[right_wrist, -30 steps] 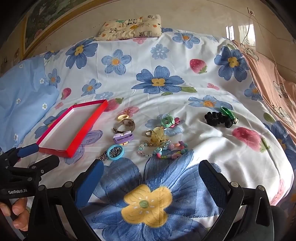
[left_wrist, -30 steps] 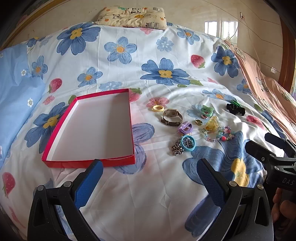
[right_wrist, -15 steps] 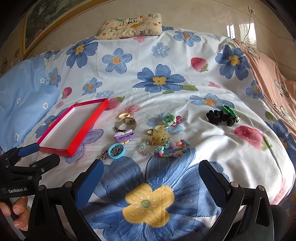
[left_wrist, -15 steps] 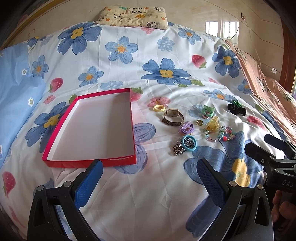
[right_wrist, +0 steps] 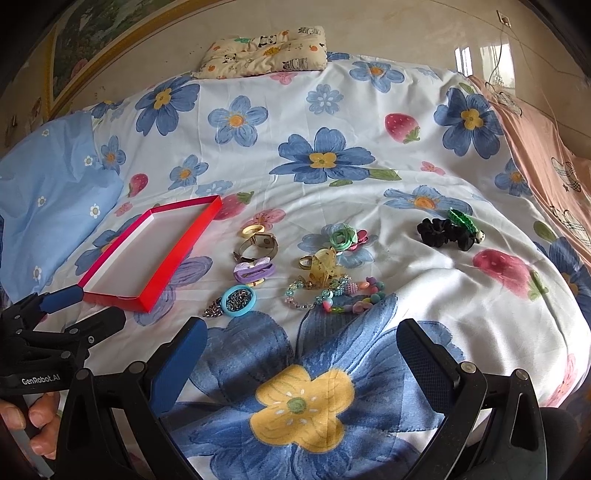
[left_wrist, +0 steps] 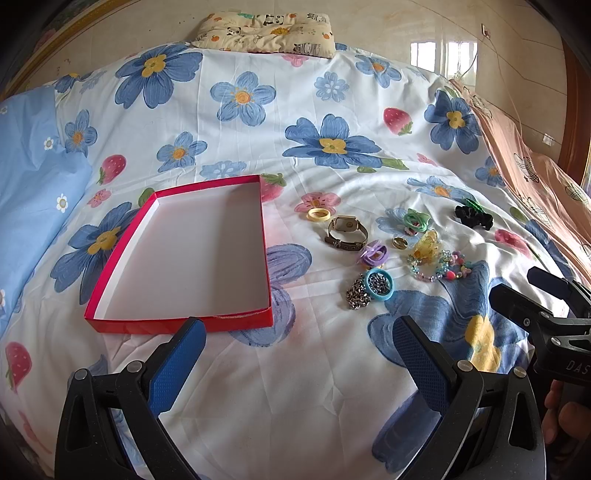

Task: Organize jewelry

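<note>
Hovering low over the near edge of the bed (left_wrist: 295,387), the left hand-held gripper (left_wrist: 295,354) has its blue-padded fingers spread wide apart with nothing between them, and the right hand-held gripper (right_wrist: 299,354) is likewise spread wide and holds nothing. A shallow red box (left_wrist: 177,321) with a white inside lies flat on the flowered sheet toward the left side of the bed, with nothing in it. All the jewelry sits on the sheet to the right of the box, apart from it. Nearest the box are a pale yellow ring (left_wrist: 318,214) and, just beside it, a wristwatch (left_wrist: 346,232) with a brown strap. Toward the near edge from the watch lies a purple hair clip (left_wrist: 373,254), then a light blue hoop (left_wrist: 379,285) resting on a heap of silver chain (left_wrist: 356,297). Further right are a small gold ring (left_wrist: 400,242), a translucent yellow claw clip (left_wrist: 425,247) touching a string of pastel beads (left_wrist: 439,266), and a cluster of green hair ties (left_wrist: 416,220). A black scrunchie (left_wrist: 474,218) with a green piece touching it lies closest to the right edge. A panda-print pillow (left_wrist: 266,31) rests at the far edge of the bed.
</note>
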`<state>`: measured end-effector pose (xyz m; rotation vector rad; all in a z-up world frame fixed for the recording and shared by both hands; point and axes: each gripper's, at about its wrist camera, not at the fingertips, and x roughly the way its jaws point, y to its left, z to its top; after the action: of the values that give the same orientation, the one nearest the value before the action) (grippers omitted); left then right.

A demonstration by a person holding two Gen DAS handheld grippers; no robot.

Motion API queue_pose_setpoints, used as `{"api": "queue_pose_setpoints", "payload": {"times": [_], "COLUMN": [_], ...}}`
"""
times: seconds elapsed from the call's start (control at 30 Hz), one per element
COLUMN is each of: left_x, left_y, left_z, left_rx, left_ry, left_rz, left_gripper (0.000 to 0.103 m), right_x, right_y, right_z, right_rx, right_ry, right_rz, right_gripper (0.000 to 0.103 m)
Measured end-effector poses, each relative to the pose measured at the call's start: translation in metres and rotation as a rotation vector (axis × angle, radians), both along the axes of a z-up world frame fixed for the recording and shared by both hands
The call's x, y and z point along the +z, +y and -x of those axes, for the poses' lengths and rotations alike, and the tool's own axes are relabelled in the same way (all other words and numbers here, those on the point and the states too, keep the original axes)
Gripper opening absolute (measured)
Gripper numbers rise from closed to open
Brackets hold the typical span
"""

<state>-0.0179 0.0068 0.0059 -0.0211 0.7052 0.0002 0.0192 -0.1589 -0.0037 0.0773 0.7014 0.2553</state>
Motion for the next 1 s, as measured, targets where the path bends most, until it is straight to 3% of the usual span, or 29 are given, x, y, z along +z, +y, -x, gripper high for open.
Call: {"api": "queue_pose_setpoints", "payload": {"times": [1.0], "left_x": [-0.008], "left_y": [0.0], "left_z": [-0.018], "left_rx": [-0.012], "left_ry": [0.042], "left_rz": [0.01], "left_gripper": [0.102], "right_x": [-0.001], "right_y": [0.006], "right_z": [-0.005], "right_rx": [0.012], "right_ry": [0.013], "right_rz": [-0.029], "right_gripper": [0.103]}}
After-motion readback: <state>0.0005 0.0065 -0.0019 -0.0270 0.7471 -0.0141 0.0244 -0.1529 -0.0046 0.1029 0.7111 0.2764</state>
